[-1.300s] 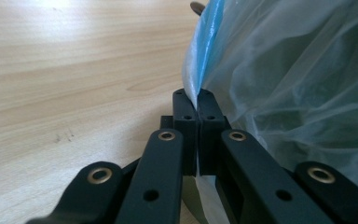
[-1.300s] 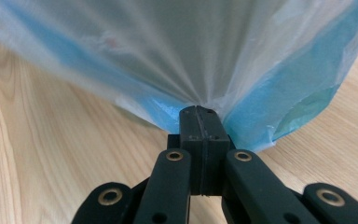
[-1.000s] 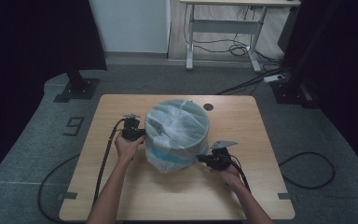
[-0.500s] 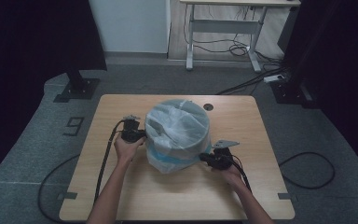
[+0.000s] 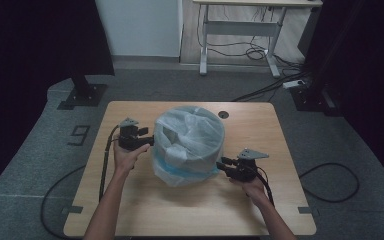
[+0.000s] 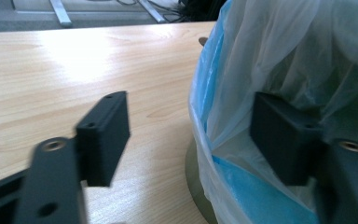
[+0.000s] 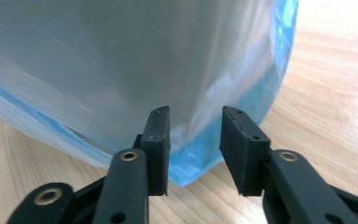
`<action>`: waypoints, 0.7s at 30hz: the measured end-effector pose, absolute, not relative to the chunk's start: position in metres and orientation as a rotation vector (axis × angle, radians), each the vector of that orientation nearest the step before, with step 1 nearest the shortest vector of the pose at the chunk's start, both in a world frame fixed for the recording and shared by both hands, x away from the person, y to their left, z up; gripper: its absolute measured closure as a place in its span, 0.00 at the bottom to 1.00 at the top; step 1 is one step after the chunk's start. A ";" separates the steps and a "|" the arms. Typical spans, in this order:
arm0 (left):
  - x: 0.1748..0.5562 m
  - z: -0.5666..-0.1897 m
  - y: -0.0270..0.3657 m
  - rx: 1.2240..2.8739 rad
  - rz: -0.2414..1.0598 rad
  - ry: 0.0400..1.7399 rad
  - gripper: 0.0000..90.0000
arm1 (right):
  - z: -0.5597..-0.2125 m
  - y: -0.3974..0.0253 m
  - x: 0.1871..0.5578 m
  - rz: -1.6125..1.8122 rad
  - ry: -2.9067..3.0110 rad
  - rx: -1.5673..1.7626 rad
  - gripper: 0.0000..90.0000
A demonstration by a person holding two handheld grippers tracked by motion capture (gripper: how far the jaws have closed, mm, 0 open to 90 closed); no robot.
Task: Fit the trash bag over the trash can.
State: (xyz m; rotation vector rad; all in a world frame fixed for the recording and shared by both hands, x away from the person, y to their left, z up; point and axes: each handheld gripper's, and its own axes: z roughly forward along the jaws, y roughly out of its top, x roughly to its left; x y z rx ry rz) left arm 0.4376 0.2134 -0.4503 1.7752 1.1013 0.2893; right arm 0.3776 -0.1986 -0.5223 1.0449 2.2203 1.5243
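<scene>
Forearms come in from the near edge of the table, one to each side of a round bin lined with a translucent white bag over blue film. It stands at the table's middle. The right hand-held gripper is released, its jaws parted just short of the bag's lower hem, nothing between them. The left hand-held gripper is spread wide, one jaw against the plastic near the rim, the other over bare wood. To do this step well, each should probably pinch only a loose fold of the hem and draw it down evenly, so that the thin film does not tear. Beyond the table stand a desk frame and cables.
</scene>
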 end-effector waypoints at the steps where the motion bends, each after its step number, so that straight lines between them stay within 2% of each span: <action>1: 0.437 -0.449 0.216 1.769 0.296 1.103 0.24 | -0.521 -0.198 0.377 1.529 2.224 1.039 0.67; 11: 0.426 -0.428 0.233 1.726 0.317 1.074 0.21 | -0.516 -0.198 0.375 1.523 2.235 1.030 0.64; 15: 0.418 -0.410 0.237 1.722 0.315 1.018 0.22 | -0.513 -0.203 0.370 1.518 2.232 1.023 0.63; 21: 0.411 -0.381 0.234 1.712 0.247 0.896 0.21 | -0.512 -0.216 0.361 1.497 2.174 1.059 0.61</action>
